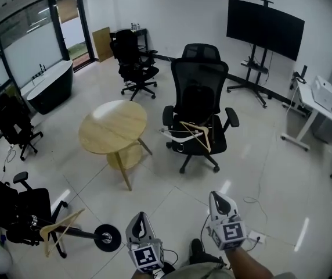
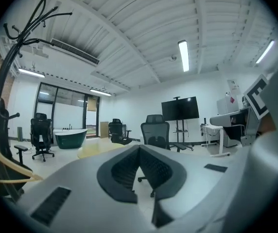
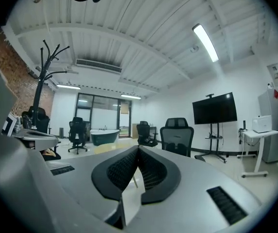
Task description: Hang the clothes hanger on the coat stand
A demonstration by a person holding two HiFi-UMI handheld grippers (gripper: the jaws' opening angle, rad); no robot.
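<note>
Head view: hangers (image 1: pixel 194 133) on chair (image 1: pixel 198 92) — gripper views: top of coat stand (image 2: pixel 13 56)

We note a pale tiled floor (image 1: pixel 172 202), glossy with reflections, and plain white walls (image 1: pixel 177 10). A round wooden table (image 1: pixel 112 127) stands mid-room, with a black mesh office chair (image 1: pixel 198 92) just beside it and a second black chair (image 1: pixel 132 60) further back. A dark television (image 1: pixel 263 19) on a wheeled stand stands near the far wall, and a white desk (image 1: pixel 316 100) at right. At left, a black bathtub (image 1: pixel 51 86) stands before a glazed partition (image 1: pixel 26 45). A strip light (image 2: pixel 183 56) is lit on the ribbed white ceiling. One side wall is brick (image 3: pixel 15 76).
</note>
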